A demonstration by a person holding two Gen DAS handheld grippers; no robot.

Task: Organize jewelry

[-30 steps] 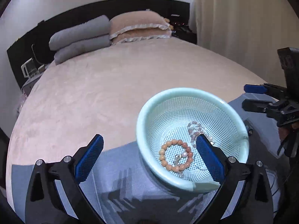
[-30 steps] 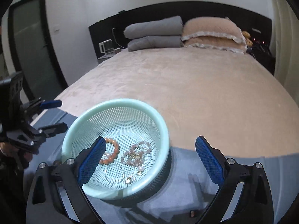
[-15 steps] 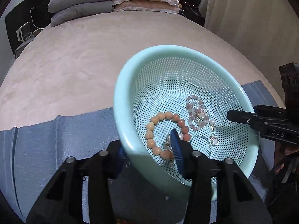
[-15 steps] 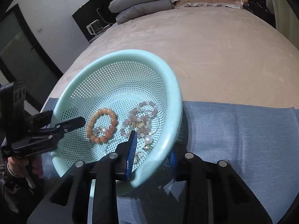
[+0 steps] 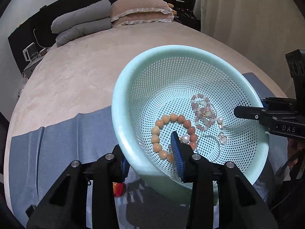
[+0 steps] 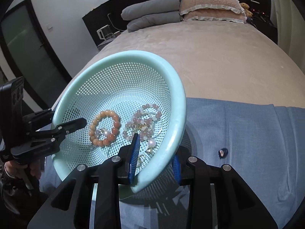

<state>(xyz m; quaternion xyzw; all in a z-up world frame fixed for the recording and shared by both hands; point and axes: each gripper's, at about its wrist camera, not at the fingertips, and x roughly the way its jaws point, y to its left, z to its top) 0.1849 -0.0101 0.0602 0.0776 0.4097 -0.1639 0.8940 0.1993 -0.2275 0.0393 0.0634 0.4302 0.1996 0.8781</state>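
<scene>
A mint-green perforated basket (image 5: 122, 87) is held up off the blue cloth by both grippers. My left gripper (image 5: 152, 158) is shut on the basket's near rim. My right gripper (image 6: 155, 157) is shut on the opposite rim (image 6: 179, 103); it shows at the right of the left wrist view (image 5: 251, 114). Inside the basket lie an orange bead bracelet (image 5: 158, 126), a pink bead bracelet (image 5: 198, 106), pearl earrings (image 5: 220, 121) and a thin silver ring (image 5: 208, 148). The orange bracelet (image 6: 103, 128) and pink beads (image 6: 141, 122) also show in the right wrist view.
The basket hangs above a blue cloth (image 6: 238, 133) spread on a beige bed (image 5: 85, 66). A small dark item (image 6: 223, 152) lies on the cloth at the right. A red object (image 5: 119, 189) sits under the left gripper. Pillows (image 5: 141, 9) lie at the headboard.
Both grippers closed on the basket's rim from open, then lifted and tilted it. The jewelry has slid a little inside the basket.
</scene>
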